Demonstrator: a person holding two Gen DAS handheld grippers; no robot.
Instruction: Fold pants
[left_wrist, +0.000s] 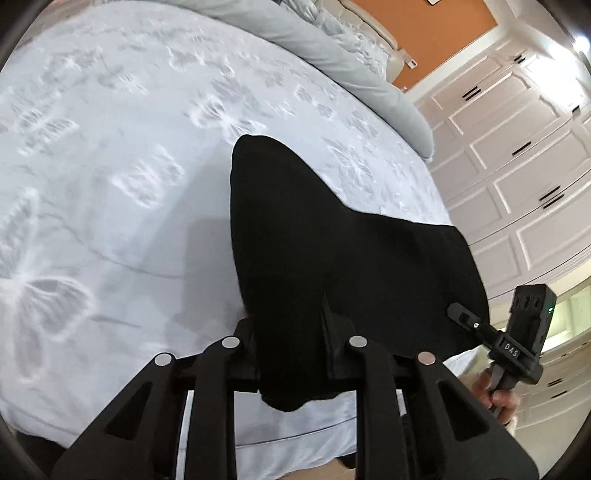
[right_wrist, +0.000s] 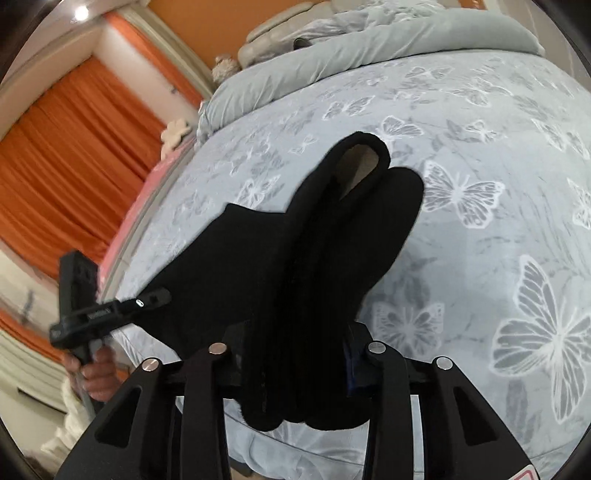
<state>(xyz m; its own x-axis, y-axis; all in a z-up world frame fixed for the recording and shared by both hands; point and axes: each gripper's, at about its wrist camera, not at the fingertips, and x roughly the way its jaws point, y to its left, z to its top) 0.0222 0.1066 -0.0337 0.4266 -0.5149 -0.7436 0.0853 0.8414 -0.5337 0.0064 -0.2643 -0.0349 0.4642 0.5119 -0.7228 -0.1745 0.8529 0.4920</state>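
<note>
We have both the left tongs (left_wrist: 295, 354) and right tongs (right_wrist: 295, 354) clamped on the black fabric pants (right_wrist: 332, 240) (bunched, unfolded) above the butterfly-print bed (right_wrist: 480, 147); folding remains.

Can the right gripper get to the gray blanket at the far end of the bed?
Probably not now: the right gripper is shut on the black pants, and the gray blanket lies far across the bed.

1. The pants (left_wrist: 332, 258) are black cloth, matt and slightly fuzzy.
2. The bedspread (left_wrist: 110, 129) is pale blue-grey cloth with a faint sheen and a woven butterfly pattern.
3. Each tool, left (left_wrist: 291, 354) and right (right_wrist: 295, 354), is matt black plastic with shiny round metal pins.
4. The curtain (right_wrist: 74, 147) is orange pleated cloth.
5. The cupboard doors (left_wrist: 517, 147) are smooth white panels.
</note>
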